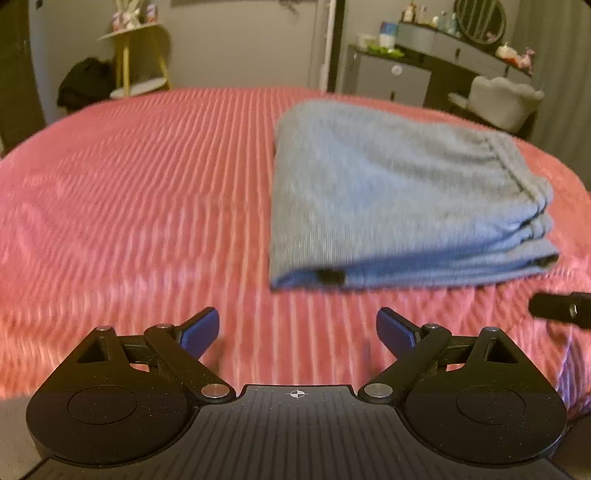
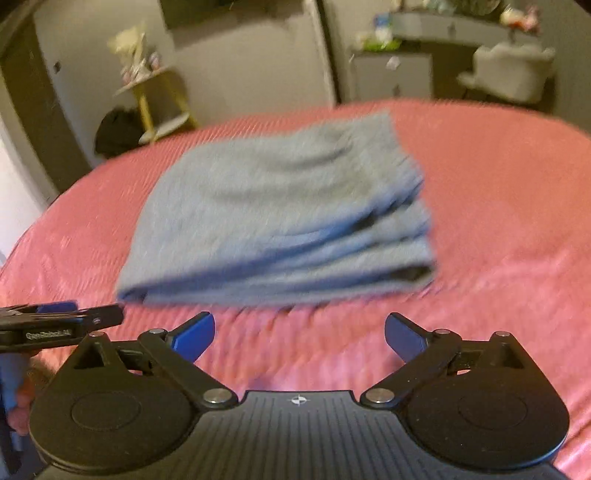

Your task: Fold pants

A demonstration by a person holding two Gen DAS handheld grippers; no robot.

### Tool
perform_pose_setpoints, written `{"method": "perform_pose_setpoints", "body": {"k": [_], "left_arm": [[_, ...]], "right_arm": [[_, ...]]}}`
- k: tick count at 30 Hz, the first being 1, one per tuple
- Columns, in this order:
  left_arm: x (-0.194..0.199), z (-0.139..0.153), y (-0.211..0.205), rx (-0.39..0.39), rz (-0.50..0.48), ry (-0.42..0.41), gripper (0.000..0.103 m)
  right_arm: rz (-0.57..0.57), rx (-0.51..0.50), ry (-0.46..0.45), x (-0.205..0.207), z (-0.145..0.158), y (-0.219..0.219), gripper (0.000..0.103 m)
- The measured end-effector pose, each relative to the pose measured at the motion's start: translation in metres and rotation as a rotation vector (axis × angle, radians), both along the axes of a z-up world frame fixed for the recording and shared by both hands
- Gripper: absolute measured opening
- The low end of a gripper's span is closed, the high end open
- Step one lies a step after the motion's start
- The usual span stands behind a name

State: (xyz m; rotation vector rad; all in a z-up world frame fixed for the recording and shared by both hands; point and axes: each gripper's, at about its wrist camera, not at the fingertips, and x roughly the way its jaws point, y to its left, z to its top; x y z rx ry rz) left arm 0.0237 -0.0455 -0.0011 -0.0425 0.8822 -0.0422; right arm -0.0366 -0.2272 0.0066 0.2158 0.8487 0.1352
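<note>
Both hand-held grippers, left (image 1: 297,330) and right (image 2: 299,336), are hovering wide apart, empty, near the folded grey pants (image 1: 399,195) lying on the pink bed (image 1: 147,203).

- A home bedroom.
- A bed (image 1: 147,192) under a ribbed pink cover.
- A grey vanity desk (image 1: 436,48) with a round mirror (image 1: 480,18).
- A tufted chair (image 1: 498,99).
- A yellow-legged side table (image 1: 136,55).
</note>
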Motion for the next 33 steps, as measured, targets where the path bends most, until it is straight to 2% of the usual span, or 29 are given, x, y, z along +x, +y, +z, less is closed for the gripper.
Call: {"method": "perform_pose_setpoints", "body": {"k": [3, 6, 10, 18, 25, 33], "left_arm": [[-0.004, 0.0, -0.007, 0.027, -0.019, -0.007, 0.096], [-0.01, 0.003, -0.013, 0.066, -0.031, -0.038, 0.096], [-0.012, 0.001, -0.013, 0.041, -0.021, -0.03, 0.096], [-0.004, -0.01, -0.01, 0.04, 0.003, 0.01, 0.096], [-0.002, -0.014, -0.014, 0.041, -0.02, 0.013, 0.096], [-0.001, -0.016, -0.013, 0.031, -0.022, 0.029, 0.096]], "right_arm": [[-0.085, -0.036, -0.058, -0.008, -0.002, 0.012, 0.099], [-0.1, -0.116, -0.115, -0.013, 0.0, 0.021, 0.099], [-0.066, -0.156, -0.114, -0.012, -0.003, 0.031, 0.099], [-0.024, -0.202, -0.116, -0.009, -0.011, 0.044, 0.099], [-0.039, -0.174, -0.101, -0.004, -0.015, 0.038, 0.099], [-0.045, -0.186, -0.103, -0.002, -0.017, 0.038, 0.099]]}}
